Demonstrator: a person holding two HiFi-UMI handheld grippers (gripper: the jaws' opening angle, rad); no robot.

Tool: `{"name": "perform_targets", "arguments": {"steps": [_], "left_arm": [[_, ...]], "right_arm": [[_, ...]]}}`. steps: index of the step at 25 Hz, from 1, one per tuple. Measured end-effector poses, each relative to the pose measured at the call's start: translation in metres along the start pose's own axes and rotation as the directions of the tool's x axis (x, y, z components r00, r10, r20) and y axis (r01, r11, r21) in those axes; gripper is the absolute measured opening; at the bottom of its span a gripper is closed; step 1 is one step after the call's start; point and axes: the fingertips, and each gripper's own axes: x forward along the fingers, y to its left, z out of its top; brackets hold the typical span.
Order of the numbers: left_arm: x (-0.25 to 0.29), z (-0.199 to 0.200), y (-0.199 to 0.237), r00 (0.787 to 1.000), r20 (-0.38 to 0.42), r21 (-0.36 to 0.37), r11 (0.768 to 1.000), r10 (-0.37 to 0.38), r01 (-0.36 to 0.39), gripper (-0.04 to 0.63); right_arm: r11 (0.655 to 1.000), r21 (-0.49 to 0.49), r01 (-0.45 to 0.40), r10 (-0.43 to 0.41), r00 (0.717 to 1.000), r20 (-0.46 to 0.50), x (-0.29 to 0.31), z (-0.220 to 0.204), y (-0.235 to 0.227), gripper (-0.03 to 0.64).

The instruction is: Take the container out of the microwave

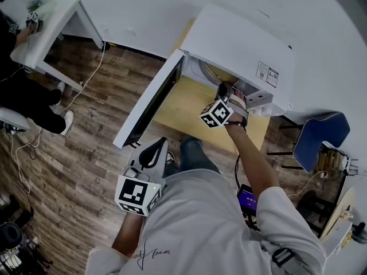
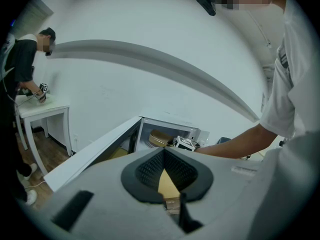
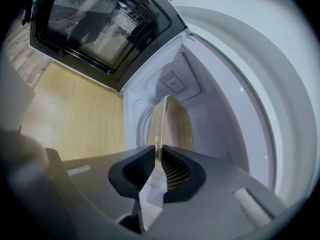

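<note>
Our right gripper (image 3: 159, 156) was closed on the near rim of the container (image 3: 172, 126). The container sat inside the microwave (image 1: 241, 44), on the cavity floor as far as we could tell. We pinched only that thin lip between the pads.

We judged the container to be light and thin-walled, a shallow tan bowl whose rim would probably flex under a one-sided pinch. With all the load hanging from one edge, it could sag or tip at the far side. We could not see whether it held anything. We thought the rim was the only place the pads could reach, and that a deeper bite or a hand underneath would be safer once it was outside.

Our left gripper (image 1: 150, 153) was shut on nothing. We held it low and near our body, well apart from the microwave.

The door (image 1: 149, 99) stood open to the left. The cavity's right wall and roof lay close around the container, so we reckoned the way out was straight toward us. Bare table (image 1: 183, 105) lay in front of the opening, with room there to set it down.
</note>
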Motion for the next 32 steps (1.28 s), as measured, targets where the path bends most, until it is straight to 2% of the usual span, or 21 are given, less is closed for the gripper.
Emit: {"name": "perform_targets", "arguments": {"steps": [11, 19, 25, 32], "left_arm": [[-0.011, -0.009, -0.016, 0.999, -0.019, 0.038, 0.998, -0.047, 0.048, -0.005], [-0.019, -0.012, -0.020, 0.999, -0.025, 0.078, 0.996, -0.040, 0.042, -0.005], [-0.019, -0.010, -0.018, 0.999, -0.016, 0.059, 0.998, -0.036, 0.037, -0.005], [-0.019, -0.009, -0.020, 0.999, -0.005, 0.049, 0.998, -0.031, 0.031, -0.005]], "right_arm": [[0.998, 0.055, -0.024, 0.025, 1.000, -0.007, -0.033, -0.010, 0.010, 0.057], [0.994, 0.091, -0.057, 0.058, 0.998, -0.004, -0.052, -0.018, 0.018, 0.057], [0.983, 0.158, -0.092, 0.090, 0.996, 0.021, -0.067, -0.022, 0.021, 0.057], [0.975, 0.187, -0.116, 0.110, 0.993, 0.042, -0.080, -0.029, 0.025, 0.057]]}}
